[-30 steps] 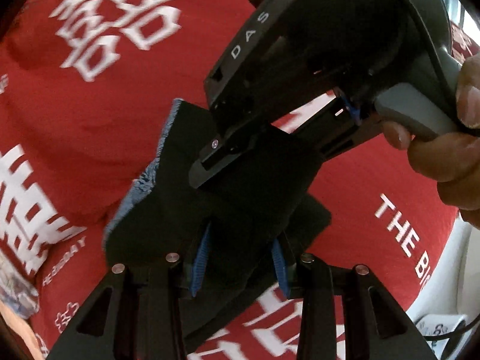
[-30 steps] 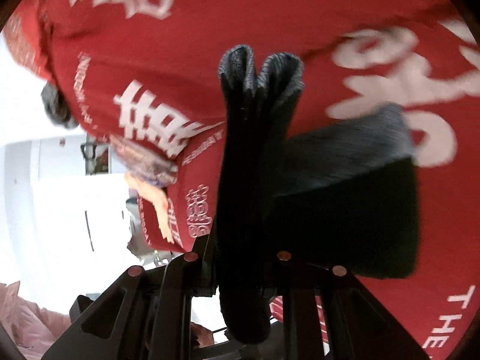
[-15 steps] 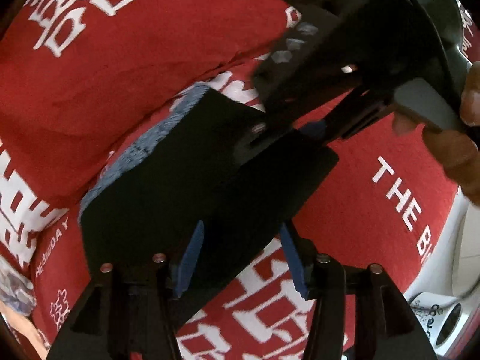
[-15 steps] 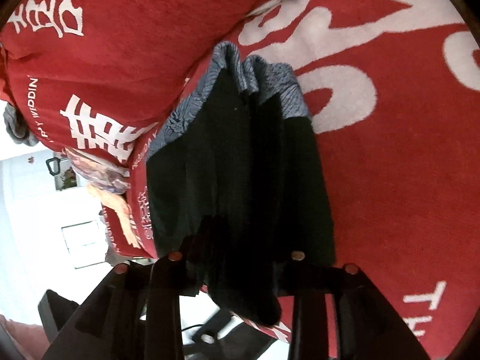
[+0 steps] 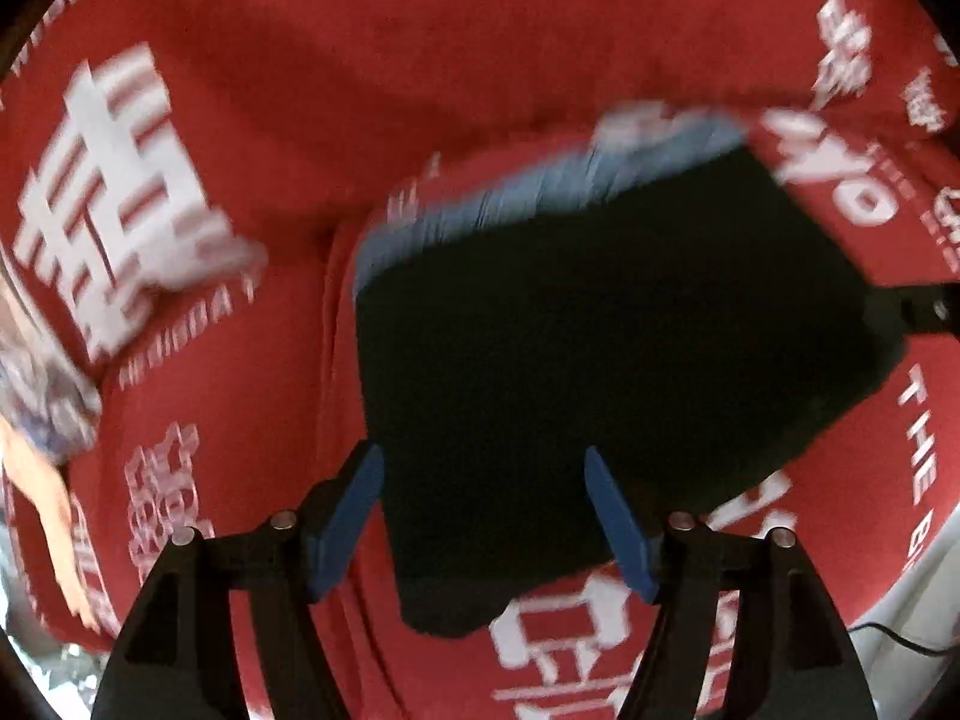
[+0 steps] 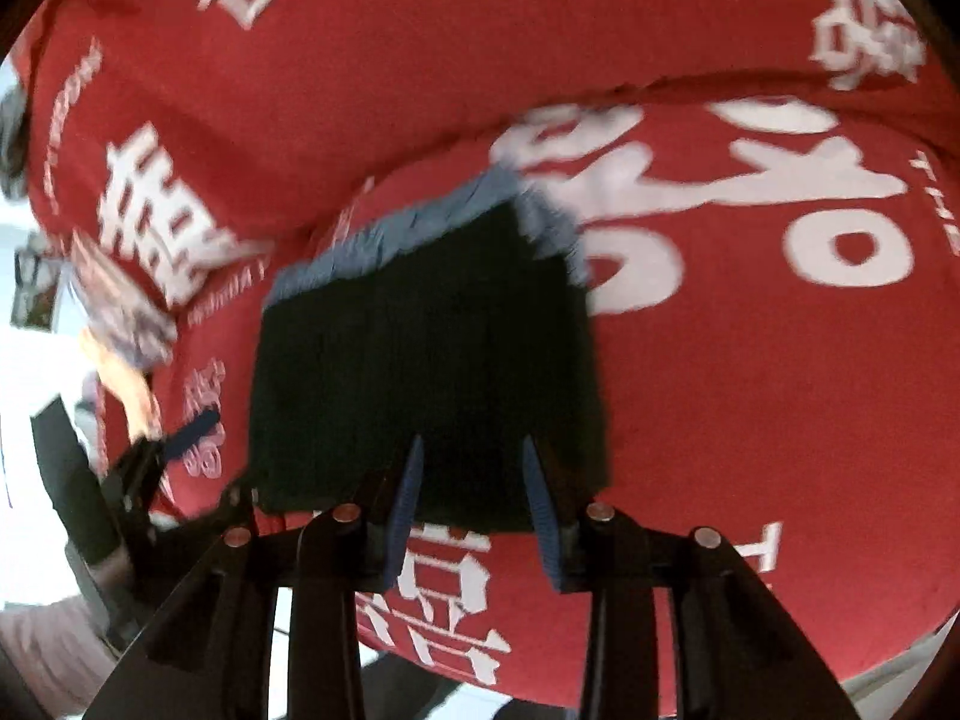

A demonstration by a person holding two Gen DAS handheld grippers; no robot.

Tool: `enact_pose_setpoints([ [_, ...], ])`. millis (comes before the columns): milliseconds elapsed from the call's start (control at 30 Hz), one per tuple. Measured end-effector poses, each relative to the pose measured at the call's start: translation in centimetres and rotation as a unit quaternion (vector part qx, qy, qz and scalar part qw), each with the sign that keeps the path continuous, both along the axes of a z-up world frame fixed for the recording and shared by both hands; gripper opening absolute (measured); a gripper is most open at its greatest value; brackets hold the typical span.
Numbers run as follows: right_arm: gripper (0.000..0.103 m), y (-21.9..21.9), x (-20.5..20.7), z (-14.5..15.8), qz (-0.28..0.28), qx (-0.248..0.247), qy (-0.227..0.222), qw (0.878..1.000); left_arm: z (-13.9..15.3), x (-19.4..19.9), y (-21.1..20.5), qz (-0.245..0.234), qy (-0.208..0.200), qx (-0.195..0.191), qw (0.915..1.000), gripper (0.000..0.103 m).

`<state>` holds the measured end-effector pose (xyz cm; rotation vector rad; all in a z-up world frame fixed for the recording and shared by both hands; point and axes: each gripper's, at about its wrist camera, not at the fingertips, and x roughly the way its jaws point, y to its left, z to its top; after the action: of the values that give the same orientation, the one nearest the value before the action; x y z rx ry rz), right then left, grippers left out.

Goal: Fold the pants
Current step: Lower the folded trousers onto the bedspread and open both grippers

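The pants [image 5: 600,372] are dark, folded into a compact rectangle with a blue-grey knit waistband at the far edge. They lie flat on the red cover [image 5: 336,60]. My left gripper [image 5: 483,510] is open, its blue pads [image 5: 348,516] spread wide over the near edge of the pants. In the right wrist view the pants [image 6: 420,372] lie just ahead of my right gripper [image 6: 471,504], which is open with nothing between its pads. The left gripper's blue pad shows at the left of that view [image 6: 192,429].
The red cover [image 6: 750,390] with large white characters and lettering wraps a rounded cushion or sofa. A seam fold runs behind the pants. A light floor and a cable [image 5: 900,642] show past the cover's right edge. A white wall shows at far left in the right wrist view.
Both grippers have opened and let go of the pants. The pants dropped from a hanging fold to lying flat on the cover. Both grippers have drawn back toward the near edge.
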<state>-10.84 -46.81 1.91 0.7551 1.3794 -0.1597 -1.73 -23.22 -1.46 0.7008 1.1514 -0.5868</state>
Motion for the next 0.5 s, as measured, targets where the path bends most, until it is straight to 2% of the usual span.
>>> enact_pose_setpoints([
  [33, 0.038, 0.8, 0.2, -0.6, 0.009, -0.009, 0.013, 1.0, -0.8, 0.5, 0.7, 0.017, 0.022, 0.002, 0.9996, 0.071],
  [133, 0.038, 2.0, 0.0, -2.0, 0.018, -0.042, 0.041, 0.998, -1.3, 1.4, 2.5, 0.058, 0.072, -0.029, 0.9953, 0.074],
  [200, 0.038, 2.4, -0.1, -2.5, 0.02, -0.055, 0.05, 0.997, -1.1, 1.6, 3.1, 0.067, 0.077, -0.032, 0.9943, 0.078],
  [400, 0.039, 2.7, 0.0, -2.8, 0.013, -0.073, 0.078, 0.994, -0.1, 2.3, 4.8, 0.073, 0.09, -0.045, 0.9922, 0.078],
  [500, 0.04, 3.6, 0.4, -2.4, 0.016, -0.098, 0.097, 0.99, 0.2, 3.3, 6.1, 0.085, 0.098, -0.047, 0.9904, 0.078],
])
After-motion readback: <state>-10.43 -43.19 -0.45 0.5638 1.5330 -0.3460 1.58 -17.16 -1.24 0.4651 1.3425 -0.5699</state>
